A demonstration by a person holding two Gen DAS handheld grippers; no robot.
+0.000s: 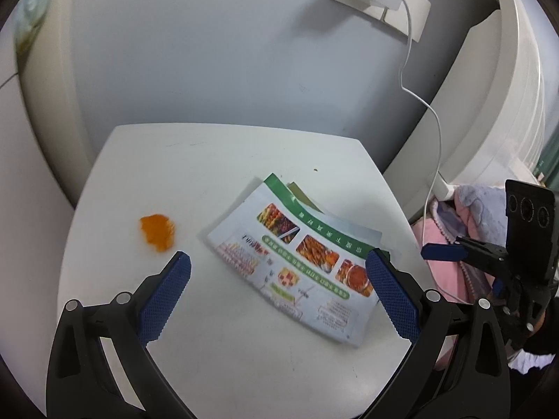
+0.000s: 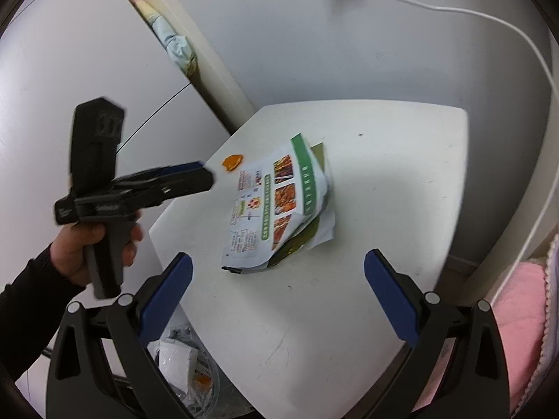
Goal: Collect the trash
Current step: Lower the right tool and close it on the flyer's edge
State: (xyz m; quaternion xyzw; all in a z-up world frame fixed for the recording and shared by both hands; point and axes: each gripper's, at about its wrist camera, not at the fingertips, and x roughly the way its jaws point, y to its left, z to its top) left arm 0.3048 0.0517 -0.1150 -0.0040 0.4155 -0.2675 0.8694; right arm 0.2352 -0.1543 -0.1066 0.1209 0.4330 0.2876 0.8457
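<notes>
Even cool light, soft blur, fisheye-warped edges

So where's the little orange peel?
The small orange peel scrap lies on the white square table, left of the printed green-and-white food packet in the left wrist view, just beyond the left tool's left fingertip.

The small print on the food wrapper (image 1: 300, 262) is blurring past reading; a darker sheet (image 2: 316, 155) is hiding mostly beneath it; the charger cable (image 1: 435, 146) is dropping out of sight behind the pink bedding (image 1: 450, 279); the trash bag's (image 2: 185, 359) contents are lying cut off behind the right gripper's (image 2: 277, 300) finger.
</notes>
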